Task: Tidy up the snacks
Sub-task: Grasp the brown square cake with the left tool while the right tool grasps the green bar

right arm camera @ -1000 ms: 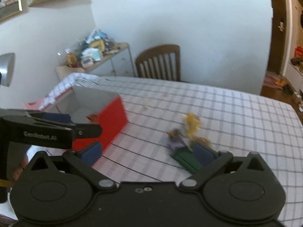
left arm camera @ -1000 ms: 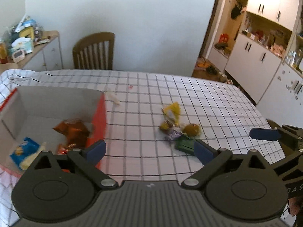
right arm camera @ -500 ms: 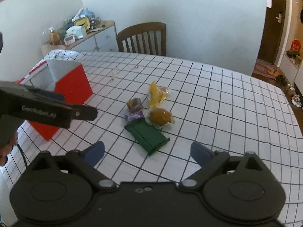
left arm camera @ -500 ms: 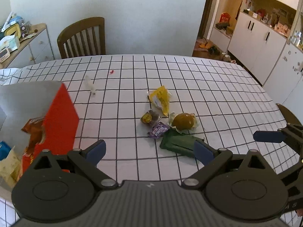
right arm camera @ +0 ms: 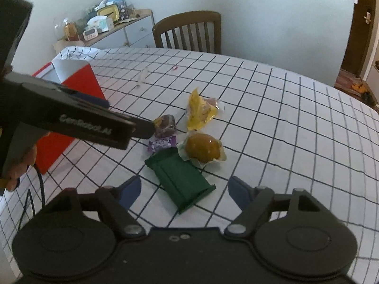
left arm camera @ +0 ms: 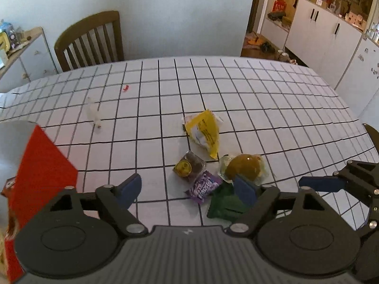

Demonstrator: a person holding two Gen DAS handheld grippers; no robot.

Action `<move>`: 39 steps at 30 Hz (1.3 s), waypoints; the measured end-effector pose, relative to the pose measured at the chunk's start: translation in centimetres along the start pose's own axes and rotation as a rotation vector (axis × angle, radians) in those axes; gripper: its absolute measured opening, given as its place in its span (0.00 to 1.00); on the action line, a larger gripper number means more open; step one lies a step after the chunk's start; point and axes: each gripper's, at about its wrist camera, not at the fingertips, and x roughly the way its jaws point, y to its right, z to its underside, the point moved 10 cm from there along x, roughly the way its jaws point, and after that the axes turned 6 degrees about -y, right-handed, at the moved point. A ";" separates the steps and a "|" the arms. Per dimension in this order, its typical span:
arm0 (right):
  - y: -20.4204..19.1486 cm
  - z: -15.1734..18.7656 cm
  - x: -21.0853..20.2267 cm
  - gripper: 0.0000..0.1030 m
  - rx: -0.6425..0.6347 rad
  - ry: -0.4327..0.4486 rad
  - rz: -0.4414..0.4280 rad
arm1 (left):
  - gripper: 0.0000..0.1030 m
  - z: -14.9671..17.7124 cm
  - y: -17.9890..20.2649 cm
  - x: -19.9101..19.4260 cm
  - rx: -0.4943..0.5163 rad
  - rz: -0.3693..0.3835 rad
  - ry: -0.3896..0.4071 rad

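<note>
Now both tongs, left tongs (left arm camera: 187,189) and right tongs (right arm camera: 183,189), hang wide apart, holding nothing. Five snacks huddle mid-surface (left arm camera: 260,99); the green packet (right arm camera: 181,179) lies nearest, the red box (right arm camera: 71,108) well left.

Five wrapped snacks are clustered on the checked surface (right arm camera: 272,108): a yellow packet (right arm camera: 199,111) farthest back, a dark round cake (right arm camera: 165,124), a purple wrapper (right arm camera: 162,144), a golden bun in clear film (right arm camera: 203,149), and a flat green packet (right arm camera: 181,177) nearest. A red box (right arm camera: 71,90) stands well apart at the left.
</note>
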 end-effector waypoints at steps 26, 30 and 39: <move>-2.1 0.4 3.7 0.43 -0.177 -0.050 0.014 | 0.39 -1.1 -0.3 5.8 -0.089 0.159 -0.075; -2.6 0.2 3.1 0.05 -0.151 -0.051 -0.001 | 0.39 -0.6 -0.4 5.3 -0.090 0.139 -0.076; -2.7 0.3 3.0 0.22 -0.194 -0.045 0.037 | 0.38 0.7 -1.9 2.9 -0.139 0.113 -0.041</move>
